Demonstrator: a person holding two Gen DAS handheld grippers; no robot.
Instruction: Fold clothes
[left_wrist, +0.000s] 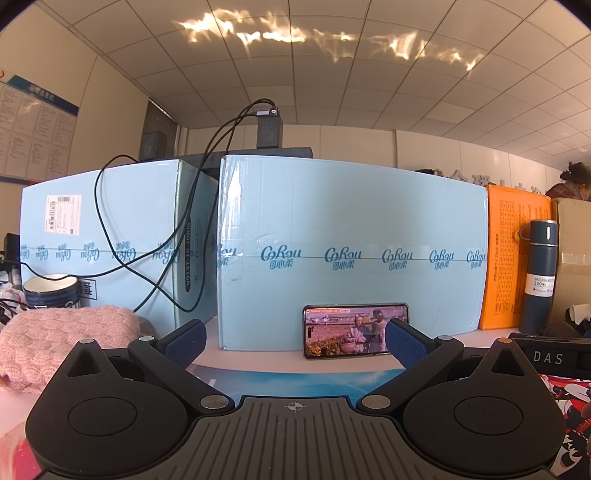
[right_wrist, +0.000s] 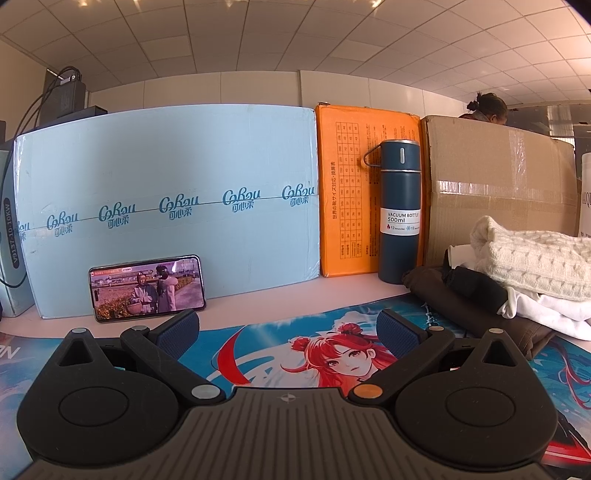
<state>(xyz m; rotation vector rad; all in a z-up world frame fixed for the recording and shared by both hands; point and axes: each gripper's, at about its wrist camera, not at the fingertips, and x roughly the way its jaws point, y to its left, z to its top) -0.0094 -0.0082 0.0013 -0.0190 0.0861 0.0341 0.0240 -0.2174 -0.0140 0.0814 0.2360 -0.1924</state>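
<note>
A pink knit sweater (left_wrist: 62, 341) lies far left on the table; the left gripper (left_wrist: 295, 341) and right gripper (right_wrist: 288, 328) gape wide, empty, over an anime desk mat (right_wrist: 314, 354). Behind: blue "CoRou" boxes (left_wrist: 351, 254), a "VACUUM BOTTLE 500ml" flask (right_wrist: 400, 210), piled clothes (right_wrist: 532, 269) far right.

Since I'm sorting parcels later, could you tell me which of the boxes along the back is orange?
The orange box is the narrow one between the pale blue box and the brown cardboard box, with the dark blue bottle before it.
</note>
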